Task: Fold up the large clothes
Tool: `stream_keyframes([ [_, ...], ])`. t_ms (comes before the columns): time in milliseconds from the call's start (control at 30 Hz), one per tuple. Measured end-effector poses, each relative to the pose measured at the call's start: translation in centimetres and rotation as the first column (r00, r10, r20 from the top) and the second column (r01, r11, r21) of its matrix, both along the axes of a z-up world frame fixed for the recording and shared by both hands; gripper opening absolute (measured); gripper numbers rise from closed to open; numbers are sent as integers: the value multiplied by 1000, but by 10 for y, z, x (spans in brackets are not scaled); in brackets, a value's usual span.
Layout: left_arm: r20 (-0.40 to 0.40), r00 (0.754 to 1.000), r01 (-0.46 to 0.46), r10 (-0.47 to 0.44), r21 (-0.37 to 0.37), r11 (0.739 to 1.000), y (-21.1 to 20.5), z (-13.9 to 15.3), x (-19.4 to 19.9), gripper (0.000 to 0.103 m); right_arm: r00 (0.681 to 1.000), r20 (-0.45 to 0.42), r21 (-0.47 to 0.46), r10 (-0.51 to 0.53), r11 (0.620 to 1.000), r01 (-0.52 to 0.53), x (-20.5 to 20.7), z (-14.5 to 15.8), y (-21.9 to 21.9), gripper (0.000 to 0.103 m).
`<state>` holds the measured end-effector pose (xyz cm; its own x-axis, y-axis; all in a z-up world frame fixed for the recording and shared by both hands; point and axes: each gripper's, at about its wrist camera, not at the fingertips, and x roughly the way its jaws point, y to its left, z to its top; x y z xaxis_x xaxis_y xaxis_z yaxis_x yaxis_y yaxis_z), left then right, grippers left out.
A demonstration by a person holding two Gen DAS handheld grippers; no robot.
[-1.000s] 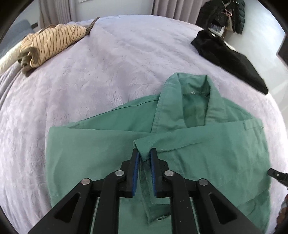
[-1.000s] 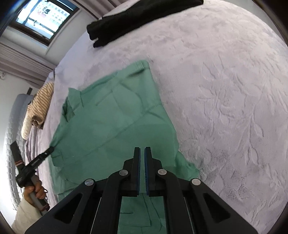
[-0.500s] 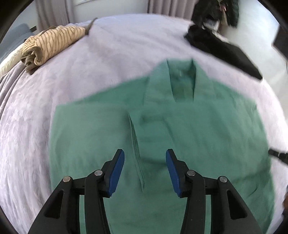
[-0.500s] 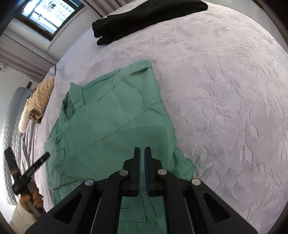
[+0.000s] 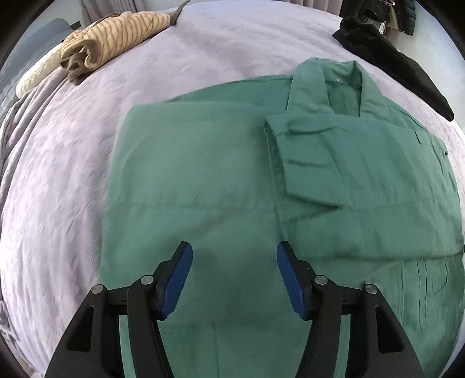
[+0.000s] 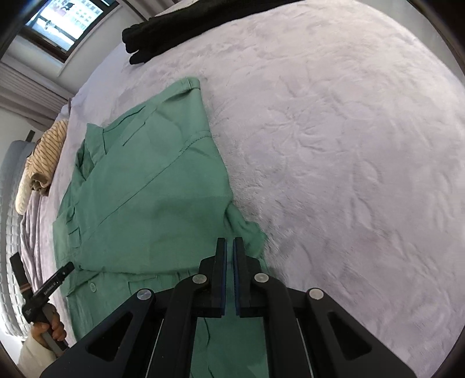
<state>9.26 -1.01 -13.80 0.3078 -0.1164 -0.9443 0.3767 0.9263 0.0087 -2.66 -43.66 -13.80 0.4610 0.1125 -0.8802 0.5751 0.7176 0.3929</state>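
Note:
A green shirt [image 5: 203,174] lies flat on the lilac bedspread [image 5: 52,180], collar [image 5: 343,84] at the far right. One sleeve is folded across the chest, and its cuff [image 5: 302,162] rests there free. My left gripper [image 5: 234,257] hovers over the shirt's left half, its jaws opening, with only flat cloth beneath them. In the right wrist view my right gripper [image 6: 229,245] is shut with nothing visible between its pads, above the shirt [image 6: 145,189] near a bunched fold at its edge [image 6: 247,229]. A hand [image 6: 49,328] holds the left gripper there.
A striped beige garment [image 5: 116,43] and a cream pillow [image 5: 35,75] lie at the far left of the bed. A black garment [image 5: 392,64] lies at the far right. Bare bedspread [image 6: 348,145] stretches right of the shirt. A window [image 6: 66,17] is beyond.
My left gripper let go of the sleeve cuff, opened wide and moved left over the shirt; the cuff now lies on the chest. The right gripper stayed shut and drifted slightly.

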Motion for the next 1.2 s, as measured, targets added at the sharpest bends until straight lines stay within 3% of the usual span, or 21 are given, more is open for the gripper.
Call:
stream_keyframes([
  [67, -15, 1000, 7, -6, 14, 1000, 5, 3, -12, 62, 1000, -6, 18, 6, 1000, -5, -5, 4, 4, 11],
  [200, -36, 999, 12, -10, 45, 999, 6, 7, -32, 62, 999, -17, 22, 32, 999, -32, -14, 11, 23, 47],
  [300, -59, 998, 0, 4, 56, 998, 12, 10, -47, 62, 999, -26, 42, 46, 998, -45, -21, 14, 34, 47],
  [400, -51, 998, -22, 25, 59, 998, 18, 16, -63, 103, 998, -42, 64, 56, 997, -53, -26, 13, 44, 47],
  [467, -25, 999, -26, 27, 63, 998, 21, 25, -75, 103, 997, -51, 66, 65, 996, -62, -28, 14, 51, 48],
  [700, -76, 997, -20, 26, 73, 997, 26, 39, -91, 103, 994, -61, 70, 89, 994, -85, -34, 25, 66, 55],
  [900, -108, 994, -29, 37, 73, 997, 28, 50, -94, 103, 989, -53, 52, 141, 989, -138, -36, 40, 81, 81],
  [1100, -139, 990, -27, 40, 92, 995, 27, 54, -104, 103, 987, -62, 49, 151, 988, -148, -38, 50, 90, 82],
  [1167, -146, 989, -22, 35, 93, 995, 26, 57, -108, 103, 986, -60, 45, 154, 987, -152, -39, 53, 93, 92],
  [1200, -147, 989, -21, 35, 92, 996, 26, 58, -108, 103, 985, -60, 45, 160, 986, -158, -39, 55, 95, 92],
])
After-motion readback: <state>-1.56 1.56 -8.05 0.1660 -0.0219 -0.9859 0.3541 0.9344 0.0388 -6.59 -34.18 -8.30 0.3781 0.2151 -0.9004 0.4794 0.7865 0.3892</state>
